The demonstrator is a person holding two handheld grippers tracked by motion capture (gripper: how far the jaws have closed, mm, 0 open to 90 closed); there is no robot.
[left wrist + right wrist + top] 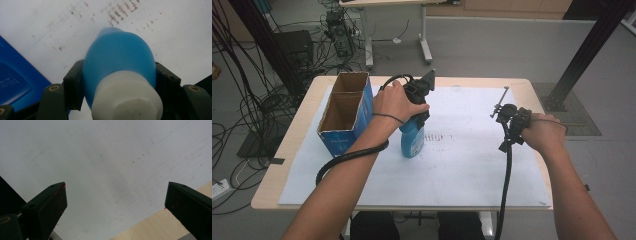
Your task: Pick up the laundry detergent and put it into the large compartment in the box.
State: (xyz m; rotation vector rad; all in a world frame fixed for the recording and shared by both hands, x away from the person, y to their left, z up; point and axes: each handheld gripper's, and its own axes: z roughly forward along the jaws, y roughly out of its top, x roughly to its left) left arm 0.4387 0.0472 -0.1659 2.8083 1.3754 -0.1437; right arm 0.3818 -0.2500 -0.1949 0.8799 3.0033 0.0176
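Left gripper [117,82] clamped on blue bottle [117,55] with white cap [127,97], upright on white sheet [462,165]. Right gripper [115,202] spread wide over bare sheet. Behind, blue box [344,117], print too small to read.

Grey floor [492,45], tangled black cables [242,100] at left, white-legged desk [422,35] beyond the wooden table [287,145].
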